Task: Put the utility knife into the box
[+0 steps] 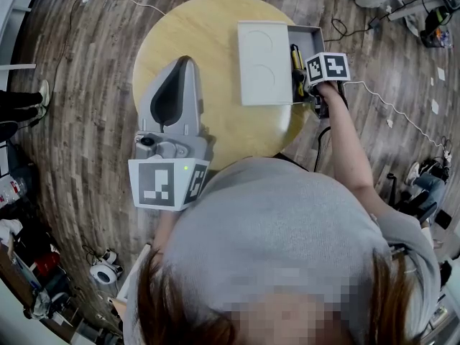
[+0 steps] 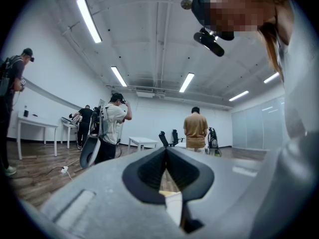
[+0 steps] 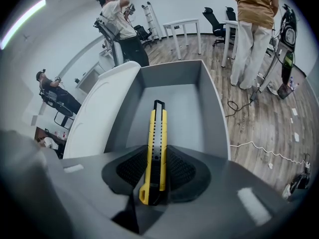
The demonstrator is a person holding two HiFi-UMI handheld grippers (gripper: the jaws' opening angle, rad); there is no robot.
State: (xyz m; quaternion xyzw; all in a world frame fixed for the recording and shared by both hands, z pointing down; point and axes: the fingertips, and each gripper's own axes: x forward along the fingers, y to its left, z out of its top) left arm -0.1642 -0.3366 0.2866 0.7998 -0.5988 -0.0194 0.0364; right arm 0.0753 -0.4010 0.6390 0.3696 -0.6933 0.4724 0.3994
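Note:
The yellow and black utility knife (image 3: 155, 143) is clamped lengthwise between the pads of my right gripper (image 3: 156, 159), its tip reaching out over the inside of the open grey box (image 3: 213, 108). In the head view the right gripper (image 1: 300, 74) sits at the box (image 1: 306, 30) on the round table's right side, with the knife (image 1: 295, 60) pointing into it. My left gripper (image 1: 185, 63) hangs over the table's near left part, its jaws together and holding nothing. In the left gripper view the left gripper (image 2: 166, 151) points out into the room.
A white lid (image 1: 263, 63) lies against the box's left side, and shows as a white lid (image 3: 97, 116) in the right gripper view. The round wooden table (image 1: 188, 29) stands on a plank floor with cables (image 1: 388, 106). Several people, desks and chairs stand farther off.

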